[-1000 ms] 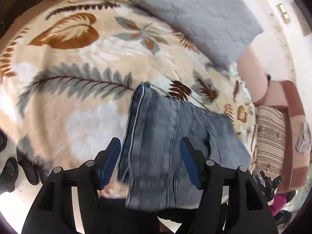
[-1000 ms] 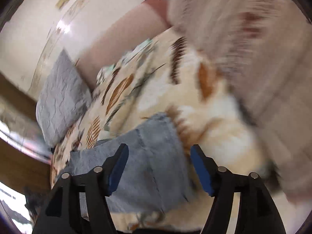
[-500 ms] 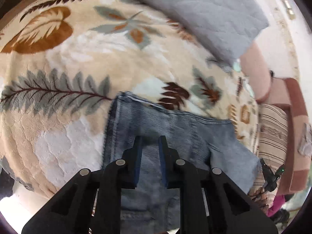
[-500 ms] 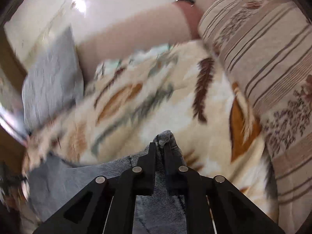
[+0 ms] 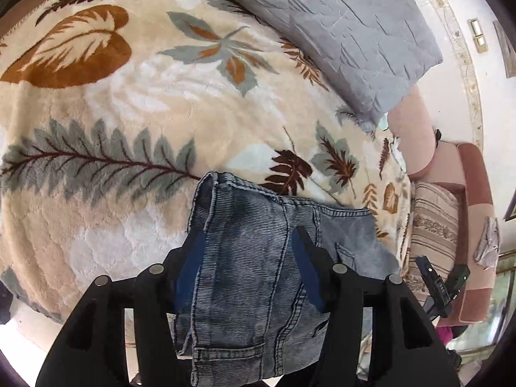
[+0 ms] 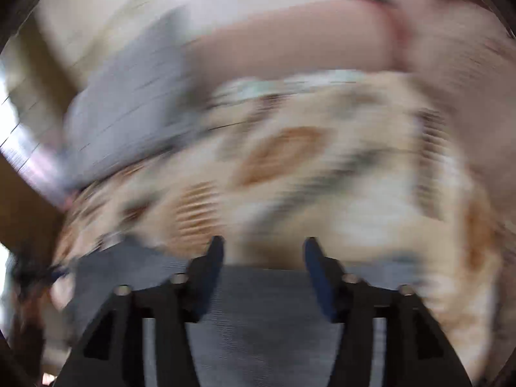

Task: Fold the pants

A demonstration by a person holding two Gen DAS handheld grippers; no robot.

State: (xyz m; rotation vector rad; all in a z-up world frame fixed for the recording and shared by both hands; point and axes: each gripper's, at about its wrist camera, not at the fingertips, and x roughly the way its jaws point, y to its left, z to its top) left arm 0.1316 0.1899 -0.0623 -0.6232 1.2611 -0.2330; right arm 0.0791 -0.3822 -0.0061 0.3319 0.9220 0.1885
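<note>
The blue denim pants (image 5: 258, 258) lie folded on a leaf-patterned blanket (image 5: 129, 113), near its front edge. My left gripper (image 5: 246, 238) is open just above the pants, its blue-padded fingers spread to either side of the folded cloth, holding nothing. In the blurred right wrist view my right gripper (image 6: 262, 248) is also open, with the grey-blue denim (image 6: 258, 322) below and between its fingers. The other gripper shows as a dark shape at the right edge of the left wrist view (image 5: 438, 287).
A grey quilted pillow (image 5: 338, 32) lies at the far side of the blanket. A pink bolster (image 5: 409, 142) and a striped cushion (image 5: 432, 225) sit to the right. The blanket's front edge drops off at lower left.
Both grippers were shut on the pants half a second ago and have now opened and let go. The right wrist view is motion-blurred, so that gripper is moving.
</note>
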